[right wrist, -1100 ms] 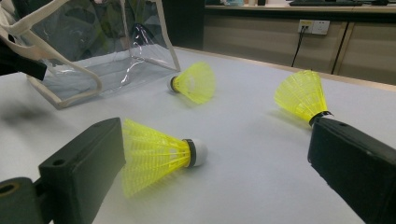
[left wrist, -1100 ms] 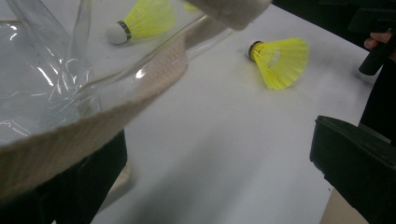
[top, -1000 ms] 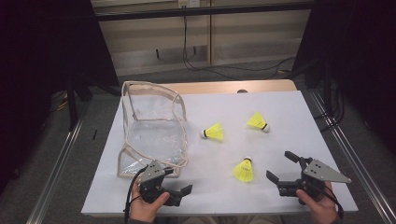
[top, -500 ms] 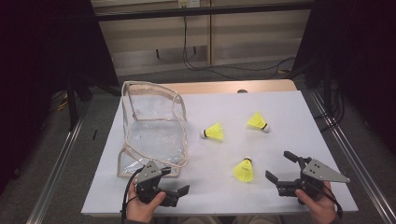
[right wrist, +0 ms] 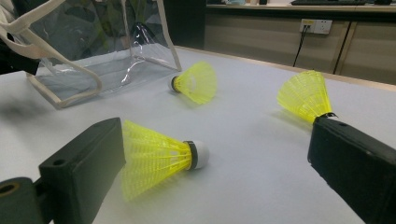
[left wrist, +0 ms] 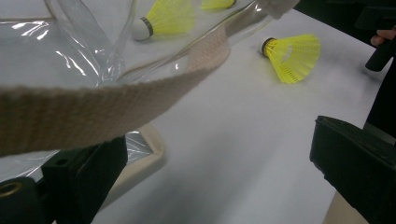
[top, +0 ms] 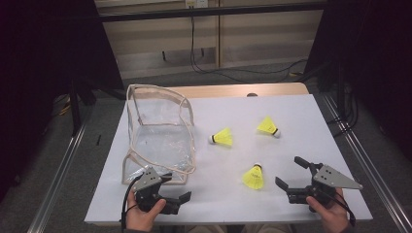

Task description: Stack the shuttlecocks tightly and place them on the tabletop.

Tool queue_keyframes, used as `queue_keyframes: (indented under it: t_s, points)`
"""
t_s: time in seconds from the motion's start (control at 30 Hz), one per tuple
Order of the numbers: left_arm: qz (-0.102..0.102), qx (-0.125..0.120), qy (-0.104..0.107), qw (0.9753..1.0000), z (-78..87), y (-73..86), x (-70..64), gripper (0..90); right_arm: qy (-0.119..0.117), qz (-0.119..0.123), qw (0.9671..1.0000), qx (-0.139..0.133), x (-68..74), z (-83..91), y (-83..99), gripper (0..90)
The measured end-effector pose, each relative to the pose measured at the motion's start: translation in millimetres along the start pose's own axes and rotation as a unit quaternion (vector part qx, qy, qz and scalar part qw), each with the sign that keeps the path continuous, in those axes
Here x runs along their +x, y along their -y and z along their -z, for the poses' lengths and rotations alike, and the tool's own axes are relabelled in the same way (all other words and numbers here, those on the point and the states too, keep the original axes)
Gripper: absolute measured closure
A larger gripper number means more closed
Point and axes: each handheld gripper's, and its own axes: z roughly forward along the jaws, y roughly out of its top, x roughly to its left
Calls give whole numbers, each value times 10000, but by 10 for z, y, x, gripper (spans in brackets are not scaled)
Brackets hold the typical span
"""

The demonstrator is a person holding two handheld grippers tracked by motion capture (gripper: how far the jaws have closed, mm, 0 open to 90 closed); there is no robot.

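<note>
Bag at the left, shuttlecocks at the right

A clear plastic bag with beige webbing trim (top: 160,133) stands toward the white table's (top: 291,107) left edge; three yellow feathered shuttlecocks (top: 222,138) (top: 268,126) (top: 253,176) lie right of it, seemingly apart.

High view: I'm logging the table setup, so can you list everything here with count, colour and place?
Shuttlecocks: three, yellow with white corks, lying on the sheet's right half: one mid-table, one farther right, one nearest the right gripper.
Bag: one, clear plastic with beige trim and straps, left half of the sheet.
Sheet: one, white, covering the table.
Table: one, wooden, edge showing at the far side.
Cables: several, black, on the floor beyond.
Left gripper: black, open, beside the bag's near corner.
Right gripper: black, open, facing the nearest shuttlecock.
</note>
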Motion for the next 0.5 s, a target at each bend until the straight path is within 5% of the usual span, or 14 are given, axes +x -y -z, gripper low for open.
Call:
queue_keyframes:
  t_s: [0.5]
  points:
    - [34, -18, -221, 9997, 75, 52, 135, 39, -51, 2, 10000, 9, 6, -32, 1, 35]
